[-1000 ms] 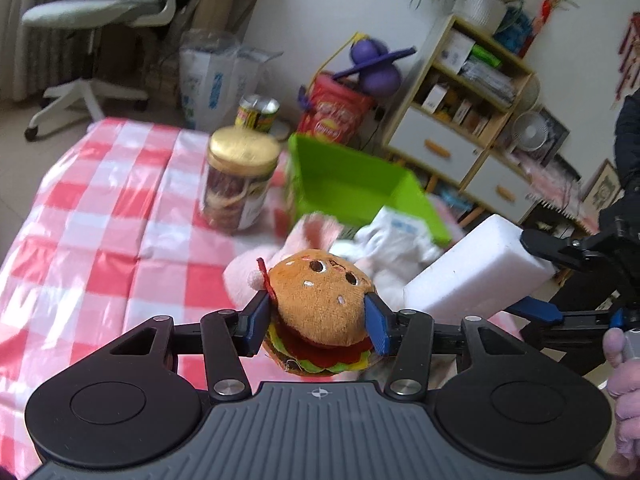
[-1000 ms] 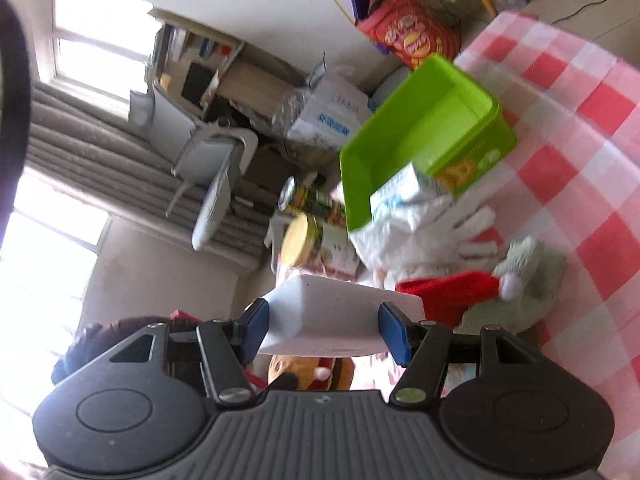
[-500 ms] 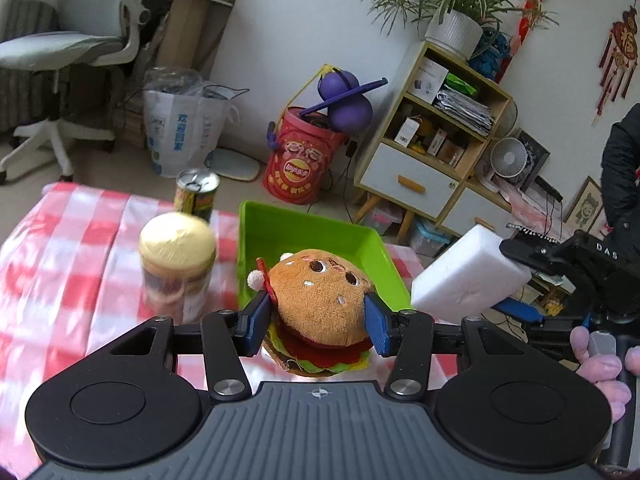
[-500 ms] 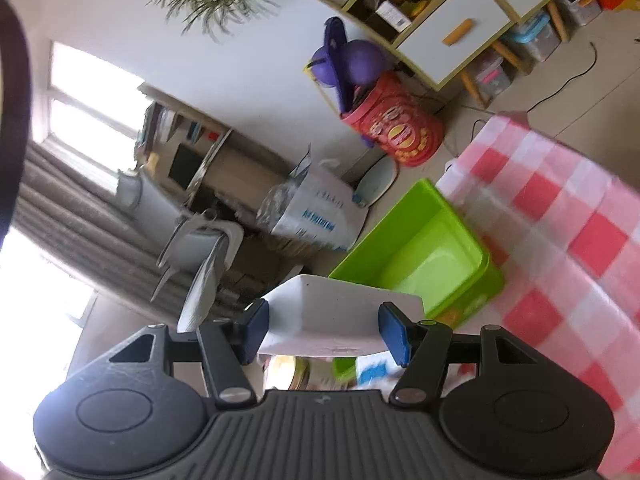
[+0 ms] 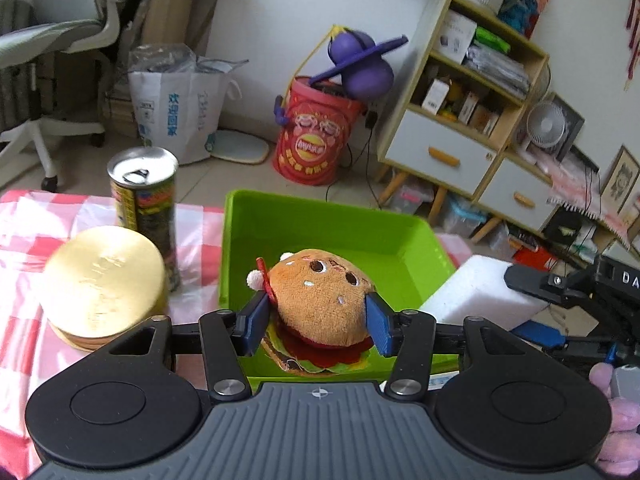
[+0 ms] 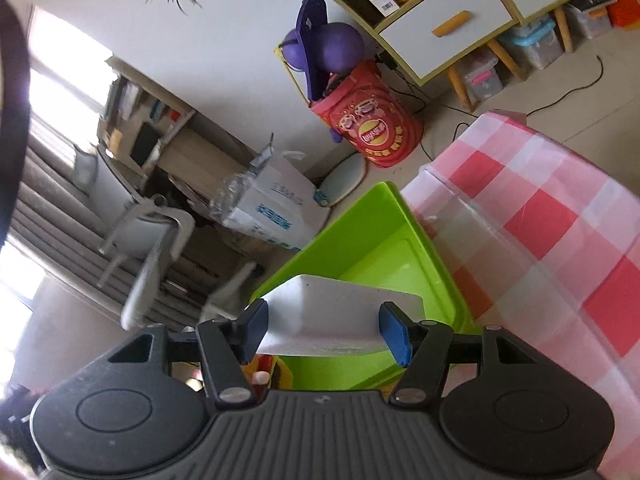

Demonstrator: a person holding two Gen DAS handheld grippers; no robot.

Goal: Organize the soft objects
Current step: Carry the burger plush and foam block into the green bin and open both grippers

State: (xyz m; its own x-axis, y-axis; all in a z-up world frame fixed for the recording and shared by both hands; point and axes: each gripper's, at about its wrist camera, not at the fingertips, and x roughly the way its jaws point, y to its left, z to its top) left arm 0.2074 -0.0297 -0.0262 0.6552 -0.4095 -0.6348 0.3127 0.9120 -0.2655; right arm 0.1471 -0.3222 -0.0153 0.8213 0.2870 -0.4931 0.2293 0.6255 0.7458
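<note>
A plush burger toy point(image 5: 320, 300) with a stitched face is held over the near part of the green bin point(image 5: 332, 220), my left gripper point(image 5: 318, 320) shut on its sides. The bin's floor shows nothing inside. A white foam block point(image 6: 340, 316) hangs above the same green bin point(image 6: 400, 256), and my right gripper point(image 6: 324, 332) is shut on it across its width. From the left wrist view the white foam block point(image 5: 476, 292) and the right gripper sit just right of the bin's near corner, a gloved hand behind them.
A gold-lidded jar point(image 5: 104, 284) and a tall drink can point(image 5: 146, 208) stand on the red-checked tablecloth point(image 5: 28, 240) left of the bin. Beyond the table edge are a red drum point(image 5: 316, 140), a white sack point(image 5: 176, 116), an office chair and a shelf unit point(image 5: 472, 112).
Both grippers carried their loads away from the pile of soft things and forward to the green bin. The bin now lies right beneath the burger toy and the foam block.
</note>
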